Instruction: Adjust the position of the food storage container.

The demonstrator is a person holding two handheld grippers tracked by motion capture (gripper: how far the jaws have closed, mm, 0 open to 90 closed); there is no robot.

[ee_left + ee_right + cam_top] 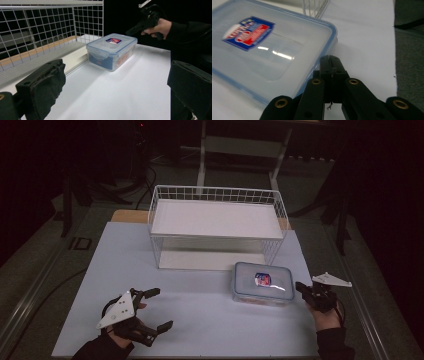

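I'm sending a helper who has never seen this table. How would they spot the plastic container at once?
Find the white wire rack at the table's far side. Just in front of its right corner sits the container, clear with a blue-rimmed snap lid and a red-and-blue label, beside the shut right gripper.

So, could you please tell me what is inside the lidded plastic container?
Through the plastic container walls, something orange and dark blue shows faintly; the lid with its sticker covers the rest.

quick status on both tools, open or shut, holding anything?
Left tool: open, holding nothing.
Right tool: shut, holding nothing, tip beside the lidded container.
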